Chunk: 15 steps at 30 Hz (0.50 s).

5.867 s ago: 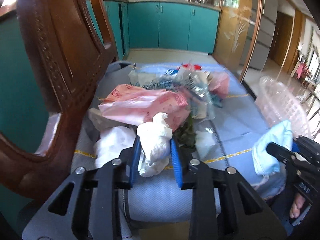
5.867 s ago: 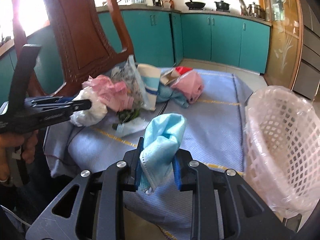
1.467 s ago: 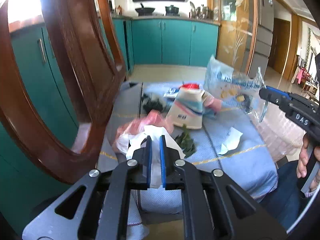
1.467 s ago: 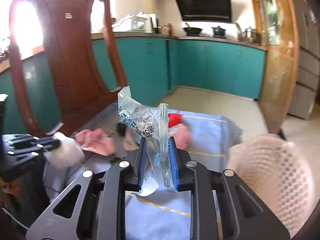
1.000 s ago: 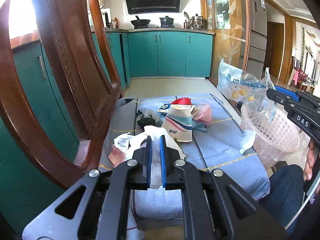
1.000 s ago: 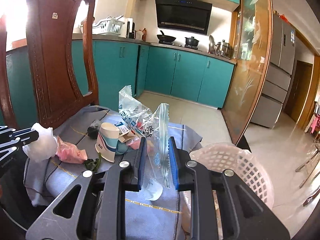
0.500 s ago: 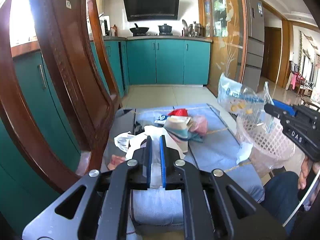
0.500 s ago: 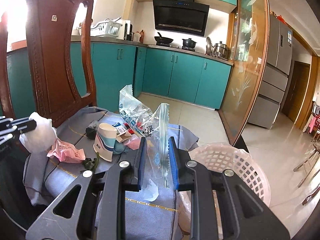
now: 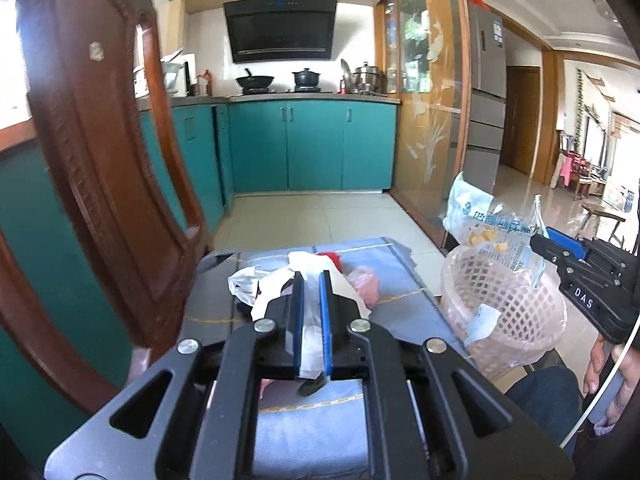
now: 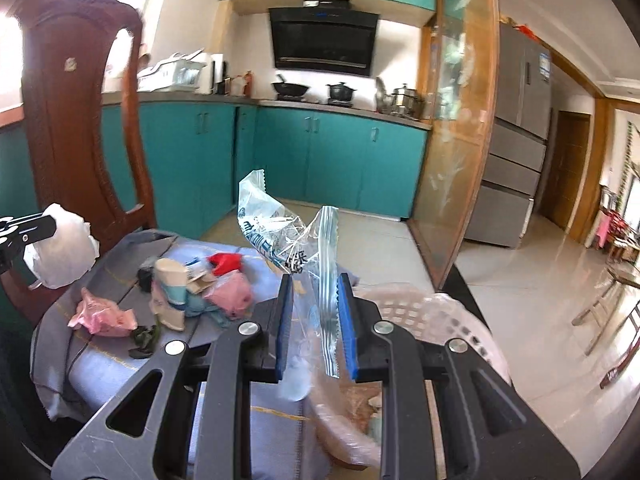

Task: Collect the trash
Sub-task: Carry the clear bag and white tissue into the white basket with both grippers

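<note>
My left gripper [image 9: 311,280] is shut on a crumpled white plastic bag [image 9: 280,280], held up above the blue cloth. It also shows at the left edge of the right wrist view [image 10: 60,248]. My right gripper [image 10: 314,284] has its jaws parted, and a clear printed plastic bag [image 10: 280,240] hangs loosely between them above the pink mesh basket [image 10: 452,320]. From the left wrist view the same bag [image 9: 492,236] hangs over the basket [image 9: 504,312].
On the blue cloth [image 10: 120,364] lie a pink bag [image 10: 104,316], a paper cup [image 10: 170,292], a pink wad [image 10: 232,292], a red scrap [image 10: 224,262] and dark green scraps [image 10: 144,340]. A wooden chair back [image 9: 100,184] stands at the left.
Both grippers have risen and tilted up. My right gripper's jaws have widened, so the clear bag now sits loose between them over the basket. The left still grips the white bag.
</note>
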{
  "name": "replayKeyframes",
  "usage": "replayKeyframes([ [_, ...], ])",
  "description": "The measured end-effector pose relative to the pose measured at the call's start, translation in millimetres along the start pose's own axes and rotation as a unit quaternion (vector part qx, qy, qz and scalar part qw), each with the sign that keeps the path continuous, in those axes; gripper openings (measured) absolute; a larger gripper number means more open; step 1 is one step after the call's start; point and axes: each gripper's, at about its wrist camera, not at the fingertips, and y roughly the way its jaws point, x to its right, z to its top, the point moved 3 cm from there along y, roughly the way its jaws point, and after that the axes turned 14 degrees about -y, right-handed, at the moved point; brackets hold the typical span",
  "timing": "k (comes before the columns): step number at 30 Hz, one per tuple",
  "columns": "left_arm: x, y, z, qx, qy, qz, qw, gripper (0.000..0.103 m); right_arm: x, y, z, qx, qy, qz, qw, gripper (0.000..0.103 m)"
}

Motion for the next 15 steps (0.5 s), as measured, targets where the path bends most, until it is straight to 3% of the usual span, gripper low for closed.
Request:
replayKeyframes([
  [3, 17.5, 4.2, 7.6, 0.003, 0.007, -0.024, 0.9997, 0.009, 24.5, -8.0, -3.4, 0.005, 0.015, -0.035, 0.999, 0.023],
  [9, 68.0, 24.7, 21.0, -0.012, 0.024, -0.107, 0.9940, 0.009, 74.1, -22.9, -23.6, 0.006, 0.040, -0.104, 0.994, 0.023],
  [15, 144.2, 64.4, 19.1, -0.049, 0.039, -0.207, 0.9763, 0.009, 98.8, -18.5, -50.5, -0.012, 0.060, -0.122, 0.991, 0.023],
])
